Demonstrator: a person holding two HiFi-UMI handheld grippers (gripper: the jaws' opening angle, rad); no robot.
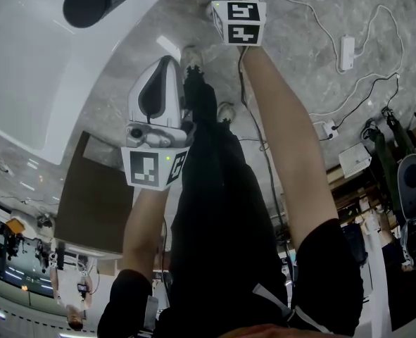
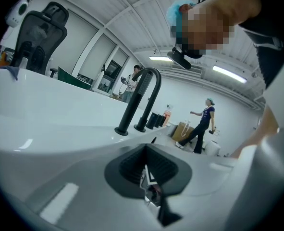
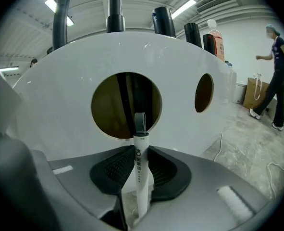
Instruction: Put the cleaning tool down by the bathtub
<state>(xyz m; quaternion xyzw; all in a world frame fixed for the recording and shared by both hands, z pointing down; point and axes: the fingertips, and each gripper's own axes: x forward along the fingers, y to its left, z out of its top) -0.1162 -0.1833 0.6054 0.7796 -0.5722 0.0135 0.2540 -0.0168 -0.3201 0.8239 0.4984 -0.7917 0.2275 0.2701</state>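
Head view: I'm looking down past my own legs. The right hand-held gripper is far fwd over the grey floor, and the bathtub is off to its left. The left hand-held gripper sits nearer me, just beside the tub's curved edge. Cables and a power strip lie right of the right hand-held gripper, and a shoe is just left of it. I can't make out the tool in this view.

Left gripper view: the jaws are together w/ only a thin pale sliver at the seam, which I can't identify. The black faucet stands ahead on the tub rim.

Right gripper view: the jaws are clamped on the cleaning tool. It's a slim white handle, and its grey loop sticks out ahead toward the tub's side wall and a round opening.

Risks, my call:
- The handle is thin and smooth and held at one spot, so any tilt on the way down could let it pivot or slide in the jaws.
- Releasing too high means it drops and rolls, prob toward the cables or my feet.
- Pushing fwd could knock the loop end against the tub wall or poke it into the opening.
- The left hand-held gripper is close enough to bump the tub if I lean in.
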